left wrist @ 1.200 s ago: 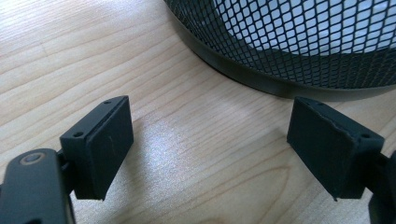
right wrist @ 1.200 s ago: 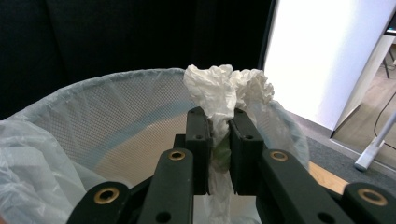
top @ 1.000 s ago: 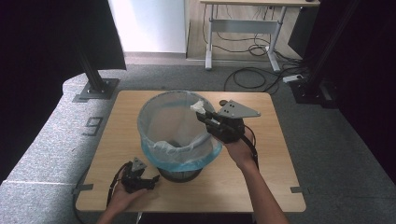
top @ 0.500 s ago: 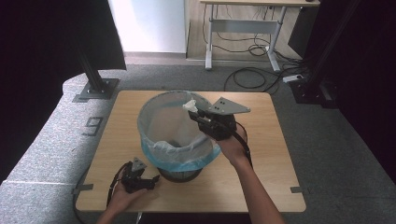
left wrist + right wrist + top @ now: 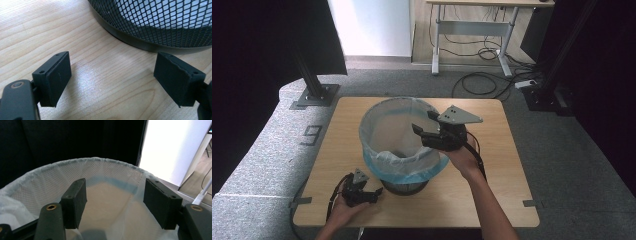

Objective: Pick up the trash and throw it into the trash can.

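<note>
A black mesh bin [image 5: 404,185] lined with a pale blue-white bag [image 5: 392,130] stands in the middle of the wooden table [image 5: 502,165]. My right gripper [image 5: 422,122] hovers over the bin's right rim and points left across the opening. Its jaws have just been opening and now stand open with nothing between them. In the right gripper view the right gripper [image 5: 115,205] looks down into the bag [image 5: 110,175]. My left gripper [image 5: 376,194] rests low at the table's front left, open, beside the bin's base. In the left gripper view the left gripper [image 5: 112,77] frames bare wood in front of the mesh [image 5: 160,22].
Grey carpet surrounds the table, with a taped "9" [image 5: 312,135] at the left. Black stand posts rise at the back left [image 5: 314,85] and back right [image 5: 552,80]. A desk frame [image 5: 472,30] and loose cables [image 5: 482,80] lie behind.
The right gripper's jaws have parted, and the small white bit seen at their tips earlier is no longer there. The left gripper has kept still.
</note>
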